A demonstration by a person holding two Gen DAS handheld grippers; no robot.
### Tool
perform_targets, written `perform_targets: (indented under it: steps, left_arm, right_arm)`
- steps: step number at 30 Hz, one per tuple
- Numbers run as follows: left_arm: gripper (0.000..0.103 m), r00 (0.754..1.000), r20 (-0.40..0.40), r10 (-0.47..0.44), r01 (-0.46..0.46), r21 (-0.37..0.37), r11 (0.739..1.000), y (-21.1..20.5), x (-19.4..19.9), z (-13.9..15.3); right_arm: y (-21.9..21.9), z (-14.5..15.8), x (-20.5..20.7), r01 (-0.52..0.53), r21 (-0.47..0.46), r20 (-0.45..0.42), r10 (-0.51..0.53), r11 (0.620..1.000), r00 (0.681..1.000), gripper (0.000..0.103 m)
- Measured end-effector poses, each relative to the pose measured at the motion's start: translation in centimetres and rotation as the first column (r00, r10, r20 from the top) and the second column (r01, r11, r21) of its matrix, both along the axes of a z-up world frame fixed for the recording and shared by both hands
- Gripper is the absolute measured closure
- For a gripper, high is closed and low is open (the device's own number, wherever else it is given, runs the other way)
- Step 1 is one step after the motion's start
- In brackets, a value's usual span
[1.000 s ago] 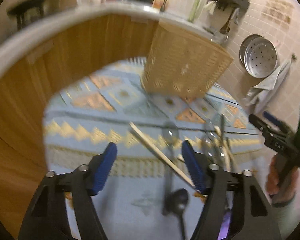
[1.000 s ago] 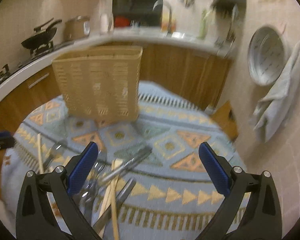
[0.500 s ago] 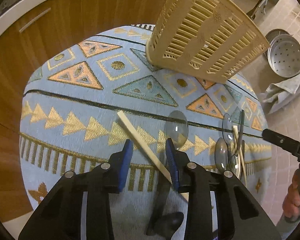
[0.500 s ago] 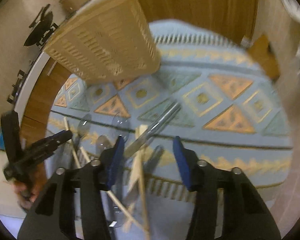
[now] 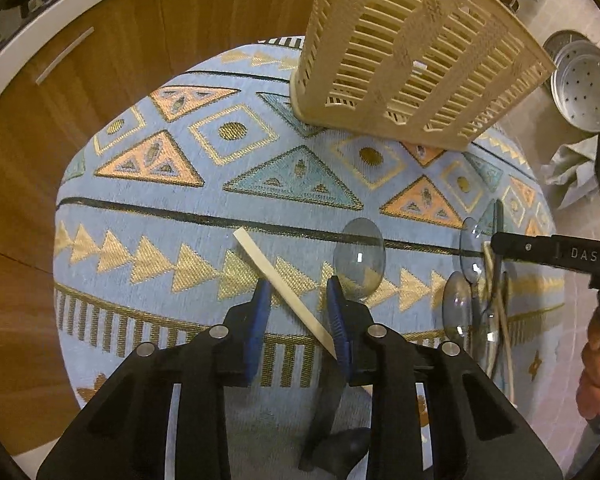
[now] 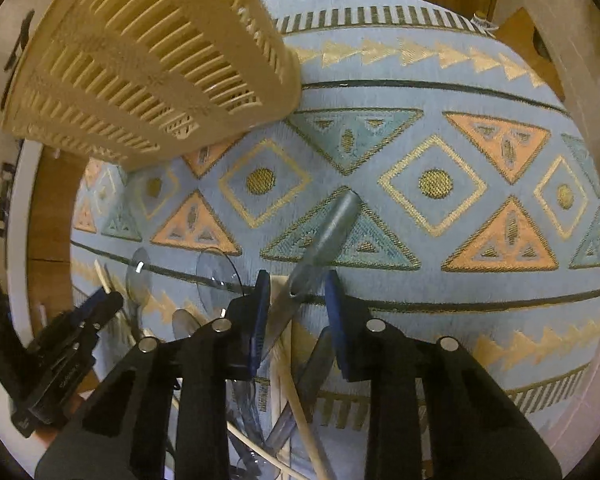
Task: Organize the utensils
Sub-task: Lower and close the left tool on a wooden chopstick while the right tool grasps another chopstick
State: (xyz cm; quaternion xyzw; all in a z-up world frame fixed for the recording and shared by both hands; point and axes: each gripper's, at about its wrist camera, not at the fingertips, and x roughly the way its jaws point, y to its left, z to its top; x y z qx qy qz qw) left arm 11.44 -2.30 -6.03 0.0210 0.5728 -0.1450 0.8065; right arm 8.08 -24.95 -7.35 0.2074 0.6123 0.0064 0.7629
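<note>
Sorting has barely begun: every visible utensil lies on the patterned cloth, well apart from the slatted basket, whose inside is hidden. Left tool, low and angled down, straddles a pale chopstick, jaws narrowed, not yet clamped. Right tool likewise brackets a grey-handled utensil atop the pile, unclenched.
</note>
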Motion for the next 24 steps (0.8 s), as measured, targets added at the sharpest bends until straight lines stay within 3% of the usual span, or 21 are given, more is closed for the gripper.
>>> perform_targets:
  steps: [4, 9, 13, 20, 24]
  left_arm:
    - [0.093, 1.0, 0.007, 0.008, -0.009, 0.063, 0.998, -0.8, 0.2, -0.2]
    - [0.1, 1.0, 0.006, 0.008, -0.009, 0.076, 0.997, -2.3, 0.6, -0.2]
    - [0.1, 0.999, -0.029, -0.014, 0.012, -0.041, 0.999, -2.1, 1.3, -0.3]
    - [0.1, 0.998, 0.06, -0.02, 0.031, -0.184, 0.982, -0.4, 1.7, 1.6]
    - [0.1, 0.986, 0.163, -0.018, 0.057, -0.238, 0.97, 0.4, 0.0, 4.0]
  right_arm:
    - [1.0, 0.0, 0.2, -0.025, -0.023, -0.003, 0.024, 0.999, 1.0, 0.092]
    - [2.1, 0.0, 0.4, -0.055, -0.029, 0.011, 0.056, 0.998, 0.998, 0.1]
    - [1.4, 0.4, 0.0, -0.061, 0.013, 0.042, 0.06, 0.998, 0.997, 0.101]
    - [-0.9, 1.6, -1.5, -0.075, 0.054, 0.118, 0.068, 0.996, 0.991, 0.101]
    - [-0.4, 3.6, -2.4, -0.103, 0.049, 0.226, 0.09, 0.993, 0.97, 0.101]
